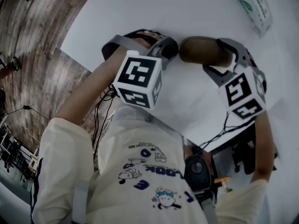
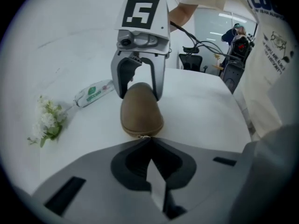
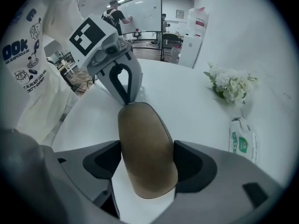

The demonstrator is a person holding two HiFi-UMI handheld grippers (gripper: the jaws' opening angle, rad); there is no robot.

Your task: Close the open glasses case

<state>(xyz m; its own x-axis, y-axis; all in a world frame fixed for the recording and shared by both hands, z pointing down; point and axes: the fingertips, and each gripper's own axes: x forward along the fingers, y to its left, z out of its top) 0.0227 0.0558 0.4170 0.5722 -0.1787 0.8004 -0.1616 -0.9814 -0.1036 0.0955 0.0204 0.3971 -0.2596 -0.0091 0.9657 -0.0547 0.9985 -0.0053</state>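
- The right gripper's [image 3: 147, 148] jaws clamped the brown glasses case [image 3: 140, 125] on the table [image 3: 196, 111].
- The left gripper's [image 2: 149, 141] jaws were together, tips at its zipper end.
- The pack [image 3: 243, 143] beside the right jaws had an unreadable green label.

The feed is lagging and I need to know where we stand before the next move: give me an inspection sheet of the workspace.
Surface: white table, plain top.
Job's things: brown glasses case lies flat and looks closed; zip pull at its end toward the left gripper.
Clutter: wipes packet and white flower bunch, both apart from the case.
Grippers: left gripper shut, tips at the zip pull, pinch unconfirmed; right gripper clamps the case's sides.
Cables: black leads hang below the table edge.
Surroundings: wood floor, office chairs, people far off.
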